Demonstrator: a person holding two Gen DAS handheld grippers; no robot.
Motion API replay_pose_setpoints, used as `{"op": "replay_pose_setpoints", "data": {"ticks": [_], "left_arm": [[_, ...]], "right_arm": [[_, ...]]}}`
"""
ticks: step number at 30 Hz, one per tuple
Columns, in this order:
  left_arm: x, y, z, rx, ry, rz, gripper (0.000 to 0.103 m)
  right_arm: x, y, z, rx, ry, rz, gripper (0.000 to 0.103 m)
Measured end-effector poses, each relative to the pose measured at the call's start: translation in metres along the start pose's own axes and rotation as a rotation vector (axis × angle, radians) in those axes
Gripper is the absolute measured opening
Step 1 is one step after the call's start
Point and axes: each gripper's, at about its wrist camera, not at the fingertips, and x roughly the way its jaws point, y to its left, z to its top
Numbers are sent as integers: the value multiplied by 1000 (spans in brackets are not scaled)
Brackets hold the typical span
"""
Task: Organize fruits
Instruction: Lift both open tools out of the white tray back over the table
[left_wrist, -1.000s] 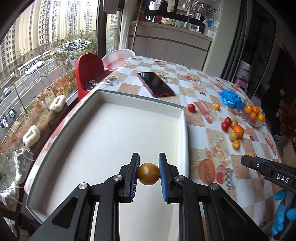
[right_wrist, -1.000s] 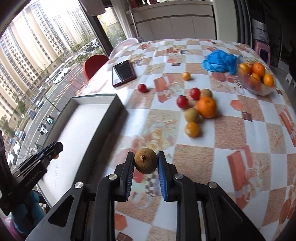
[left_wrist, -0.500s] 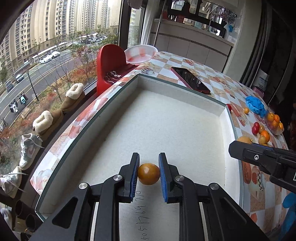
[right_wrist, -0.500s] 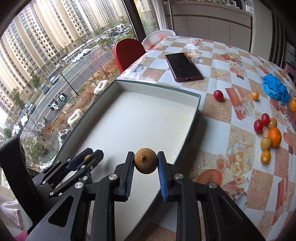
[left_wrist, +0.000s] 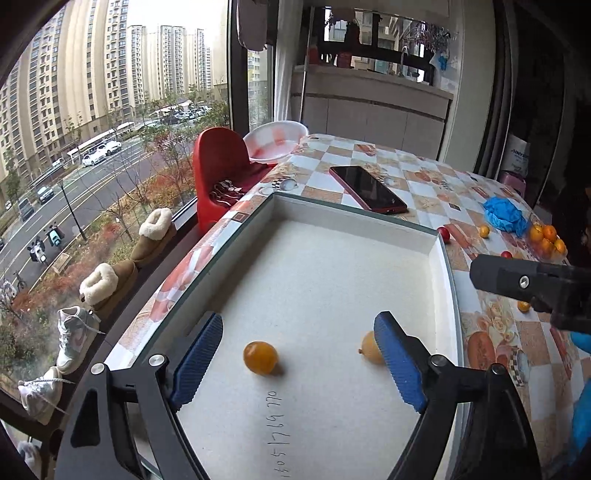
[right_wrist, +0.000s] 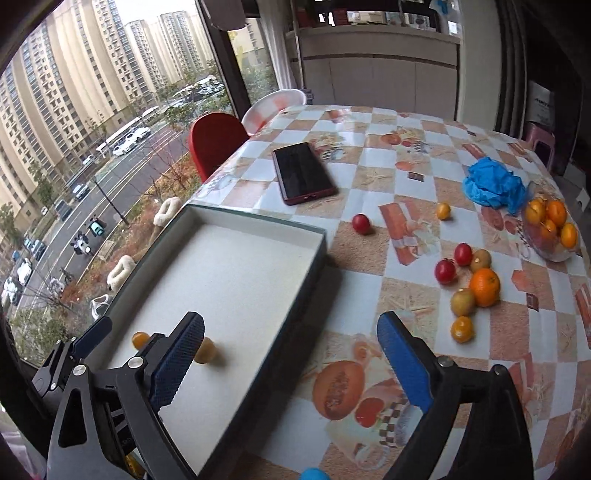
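A white shallow tray (left_wrist: 441, 258) lies at the table's window side. An orange fruit (left_wrist: 260, 357) rests on its floor between the fingers of my left gripper (left_wrist: 299, 360), whose jaws are opening and touch nothing. A brownish-yellow fruit (left_wrist: 368, 347) lies in the tray too, half hidden behind the left gripper's right finger. My right gripper (right_wrist: 291, 363) hangs over the tray's right wall (right_wrist: 317, 258), its jaws opening with nothing between them. That brownish fruit (right_wrist: 205, 350) sits just behind its left finger.
Several loose fruits lie on the checked tablecloth to the right: red tomatoes (right_wrist: 445, 270), an orange (right_wrist: 484, 287), small yellow ones (right_wrist: 462, 328). A glass bowl of oranges (right_wrist: 550, 229), a blue glove (right_wrist: 493, 184) and a red phone (right_wrist: 303, 172) lie farther back.
Both grippers went from shut on a fruit to wide open. The orange fruit and the brownish fruit now lie loose on the tray floor. The right gripper shifted right, over the tray's edge.
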Motion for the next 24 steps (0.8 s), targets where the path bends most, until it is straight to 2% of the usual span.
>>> {"op": "replay_pose_setpoints", "data": {"ticks": [4, 8, 12, 15, 16, 20, 22, 24], "left_arm": [[-12, -33, 4, 50, 0, -53, 85], [-25, -78, 5, 78, 6, -163, 85], [-22, -137, -2, 159, 56, -249, 85], [-2, -177, -16, 215, 110, -238, 85], [6, -187, -20, 221, 130, -224, 85], [39, -206, -31, 212, 197, -177, 85], [42, -209, -30, 215, 162, -149, 88], [46, -209, -27, 203, 176, -155, 88]], "right_arm": [[-2, -70, -16, 153, 32, -113, 96], [-14, -146, -43, 314, 39, -243, 96], [-28, -203, -65, 351, 53, -373, 96], [-33, -231, -79, 336, 61, -442, 96], [-35, -235, -82, 320, 47, -460, 101], [-37, -243, -88, 275, -23, -462, 103], [-36, -243, -87, 277, -29, -463, 103], [-36, -242, -87, 276, -32, -465, 103]]}}
